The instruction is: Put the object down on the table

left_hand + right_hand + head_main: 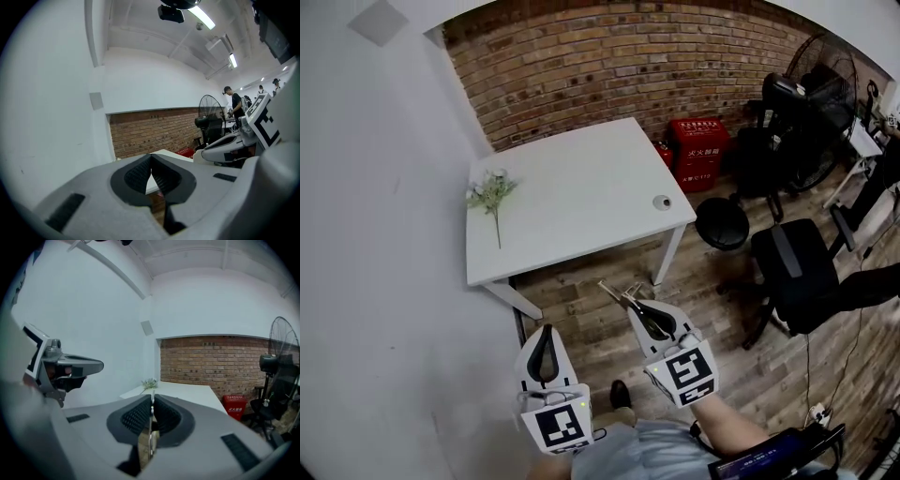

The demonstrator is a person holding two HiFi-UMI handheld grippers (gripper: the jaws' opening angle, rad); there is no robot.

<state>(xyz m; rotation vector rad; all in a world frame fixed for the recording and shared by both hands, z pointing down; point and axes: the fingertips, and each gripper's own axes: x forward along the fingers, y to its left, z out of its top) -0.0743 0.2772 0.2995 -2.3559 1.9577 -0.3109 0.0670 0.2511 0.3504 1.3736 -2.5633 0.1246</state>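
My right gripper (633, 300) is shut on a thin metal utensil (612, 292) whose tip pokes forward past its jaws. In the right gripper view the utensil (150, 430) shows edge-on, pinched between the dark pads. My left gripper (546, 330) is shut, its pads meeting with nothing between them (151, 155). Both grippers hang over the wooden floor, short of the near edge of the white table (581, 187). On the table lie a sprig of artificial flowers (492, 193) at the left and a small round object (662, 202) near the right edge.
A white wall runs along the left and a brick wall (609, 66) stands behind the table. To the right are a red box (698, 152), a black stool (722, 223), an office chair (797, 272) and a standing fan (820, 75).
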